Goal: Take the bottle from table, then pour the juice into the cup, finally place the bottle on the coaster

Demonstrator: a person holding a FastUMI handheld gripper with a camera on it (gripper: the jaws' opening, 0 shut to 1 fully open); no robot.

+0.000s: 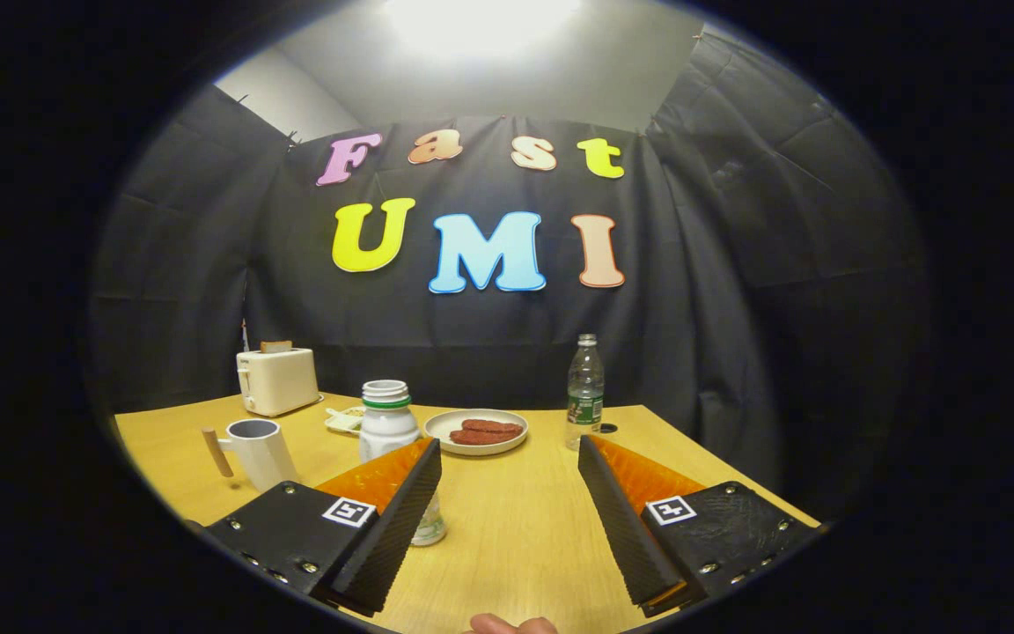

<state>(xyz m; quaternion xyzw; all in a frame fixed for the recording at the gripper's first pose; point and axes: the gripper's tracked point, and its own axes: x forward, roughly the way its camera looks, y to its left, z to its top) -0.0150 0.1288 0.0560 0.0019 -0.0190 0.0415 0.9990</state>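
Between the spread fingers of the gripper [507, 493] lies bare table [516, 528]; the white bottle [388, 427] stands behind the left finger. Shift left to centre it before closing.

On the tabletop [516, 528] we see the bottle [388, 423] standing upright at near left, just beyond the left finger of the tongs [510, 458], which hides its lower part. The fingers stand wide apart with bare tabletop between them. Left of the bottle is the cup [256, 451], its handle pointing left. Farther back at left sits a toaster [276, 380] with a slice in its slot. Between toaster and bottle, behind the bottle, lies a small tray [344, 420]. Right of the bottle, farther off, is a plate [476, 431] with food on it. Right of the plate stands a water bottle [585, 387], with the coaster [608, 428] just beside it on the right.
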